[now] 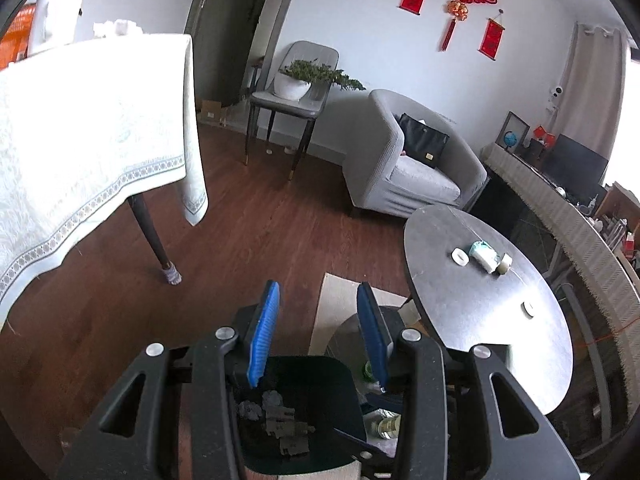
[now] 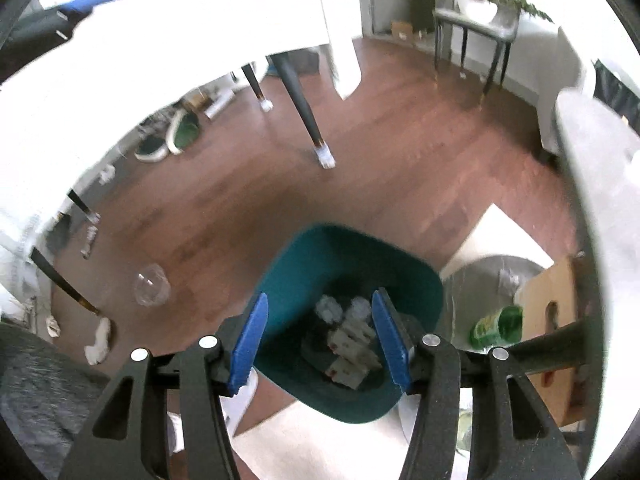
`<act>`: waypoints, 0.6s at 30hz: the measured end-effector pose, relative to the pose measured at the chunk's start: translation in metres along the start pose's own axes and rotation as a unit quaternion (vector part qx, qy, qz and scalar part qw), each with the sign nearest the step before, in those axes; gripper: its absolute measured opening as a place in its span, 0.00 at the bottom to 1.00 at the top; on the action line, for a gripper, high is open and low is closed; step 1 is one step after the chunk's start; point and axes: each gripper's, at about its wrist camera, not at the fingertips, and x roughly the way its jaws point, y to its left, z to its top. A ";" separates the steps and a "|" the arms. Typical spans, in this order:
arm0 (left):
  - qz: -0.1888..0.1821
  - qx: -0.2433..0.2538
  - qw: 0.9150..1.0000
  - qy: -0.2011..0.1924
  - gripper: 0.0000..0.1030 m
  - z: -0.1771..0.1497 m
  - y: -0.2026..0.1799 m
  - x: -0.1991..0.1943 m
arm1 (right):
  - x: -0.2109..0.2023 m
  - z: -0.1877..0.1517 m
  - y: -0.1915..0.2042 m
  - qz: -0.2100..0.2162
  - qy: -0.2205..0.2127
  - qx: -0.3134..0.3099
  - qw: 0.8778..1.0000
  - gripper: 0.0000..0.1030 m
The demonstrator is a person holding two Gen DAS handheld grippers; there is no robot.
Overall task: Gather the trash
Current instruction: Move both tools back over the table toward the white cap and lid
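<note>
A dark teal trash bin stands on the floor with crumpled paper and small cartons inside; it also shows in the left wrist view. My right gripper is open and empty, right above the bin's opening. My left gripper is open and empty, above the bin's far rim. On the round dark table lie white scraps and a crumpled wrapper. A clear plastic cup lies on the wood floor to the left of the bin.
A table with a white cloth stands at the left, its leg near the bin. A grey armchair and a chair with a plant stand at the back. A green bottle and a cardboard box lie under the round table.
</note>
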 end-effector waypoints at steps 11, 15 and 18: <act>-0.001 0.030 1.000 -0.007 0.45 0.001 -0.043 0.012 | -0.072 0.003 -0.026 -0.003 -0.083 0.012 0.997 0.54; -0.006 0.045 0.999 -0.002 0.48 -0.001 -0.062 0.020 | -0.092 -0.001 -0.049 -0.024 -0.105 0.027 0.994 0.56; -0.011 0.057 0.998 0.002 0.50 -0.002 -0.076 0.026 | -0.105 -0.006 -0.066 -0.040 -0.118 0.042 0.991 0.58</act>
